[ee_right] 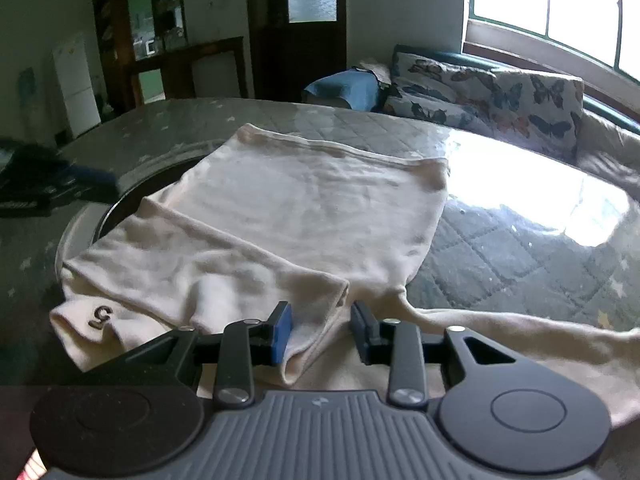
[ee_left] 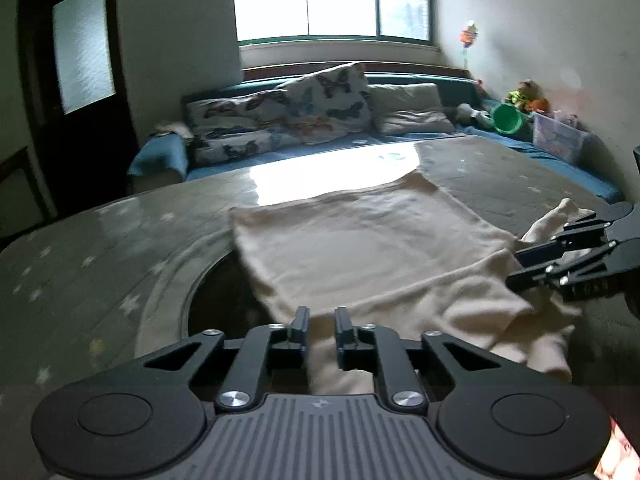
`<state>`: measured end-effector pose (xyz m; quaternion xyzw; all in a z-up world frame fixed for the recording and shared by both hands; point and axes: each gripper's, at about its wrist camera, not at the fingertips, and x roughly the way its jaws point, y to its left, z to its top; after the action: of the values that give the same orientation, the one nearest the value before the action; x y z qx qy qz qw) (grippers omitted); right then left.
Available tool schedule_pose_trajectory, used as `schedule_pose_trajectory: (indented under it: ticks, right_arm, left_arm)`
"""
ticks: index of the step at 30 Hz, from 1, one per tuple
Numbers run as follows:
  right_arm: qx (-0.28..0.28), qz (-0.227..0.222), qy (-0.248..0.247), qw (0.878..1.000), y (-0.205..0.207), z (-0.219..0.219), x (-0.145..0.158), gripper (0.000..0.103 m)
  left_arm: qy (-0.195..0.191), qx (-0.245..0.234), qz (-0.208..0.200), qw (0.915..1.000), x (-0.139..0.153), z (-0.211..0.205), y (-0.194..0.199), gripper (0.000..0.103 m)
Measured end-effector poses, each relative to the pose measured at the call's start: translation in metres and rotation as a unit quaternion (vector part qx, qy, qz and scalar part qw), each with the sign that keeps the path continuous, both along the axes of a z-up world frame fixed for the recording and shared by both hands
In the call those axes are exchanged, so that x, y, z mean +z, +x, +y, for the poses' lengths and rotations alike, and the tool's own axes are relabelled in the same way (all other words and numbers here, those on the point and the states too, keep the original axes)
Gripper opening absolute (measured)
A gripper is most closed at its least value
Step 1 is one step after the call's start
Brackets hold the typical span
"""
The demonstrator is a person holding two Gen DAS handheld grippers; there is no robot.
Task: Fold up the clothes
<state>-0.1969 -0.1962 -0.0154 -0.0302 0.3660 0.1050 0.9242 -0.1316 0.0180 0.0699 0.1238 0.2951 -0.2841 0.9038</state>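
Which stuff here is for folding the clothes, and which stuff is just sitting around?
For the folding:
- cream garment, spread on the table
- left gripper
- right gripper

Just sitting around:
- butterfly pillows
- green bucket
- clear plastic box
- soft toys
- white fridge

Left gripper (ee_left: 322,320) fingers narrowly apart, right gripper (ee_right: 320,316) fingers wider, seemingly unclamped

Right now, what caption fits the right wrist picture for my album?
Right tongs straddle a folded sleeve of a cream top spread on the star-patterned table.
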Motion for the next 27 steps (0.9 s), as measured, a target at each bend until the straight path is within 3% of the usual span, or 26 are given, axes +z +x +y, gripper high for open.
schedule_pose_trajectory:
  ticks: [2,5,9,15,18,20,27]
  right_arm:
    - [0.003,-0.003,-0.007,1.000,0.000,0.001,0.002,0.013]
    - [0.005,-0.011,-0.022,1.000,0.001,0.004,0.004,0.008]
    - [0.006,-0.013,-0.024,1.000,0.002,0.004,0.006,0.008]
    - [0.005,-0.007,-0.016,1.000,0.003,0.000,0.003,0.023]
    - [0.009,-0.008,-0.018,1.000,0.004,0.001,0.001,0.022]
    - [0.012,-0.010,-0.021,1.000,0.004,0.004,0.002,0.015]
    - [0.005,-0.029,-0.048,0.998,0.005,0.006,0.004,0.018]
  left_arm:
    - [0.001,-0.012,0.001,0.9999,-0.003,-0.011,0.006,0.017]
    - [0.008,-0.025,-0.004,0.9996,-0.009,-0.027,0.013,0.017]
    - [0.028,-0.031,-0.001,0.9991,-0.024,-0.041,0.020,0.017]
    - [0.054,-0.017,0.000,0.9984,-0.038,-0.038,0.025,0.016]
    - [0.054,-0.007,0.002,0.9985,-0.040,-0.033,0.027,0.016]
    - [0.061,0.001,-0.004,0.9981,-0.040,-0.032,0.028,0.016]
    - [0.069,0.006,-0.009,0.9976,-0.038,-0.029,0.027,0.016]
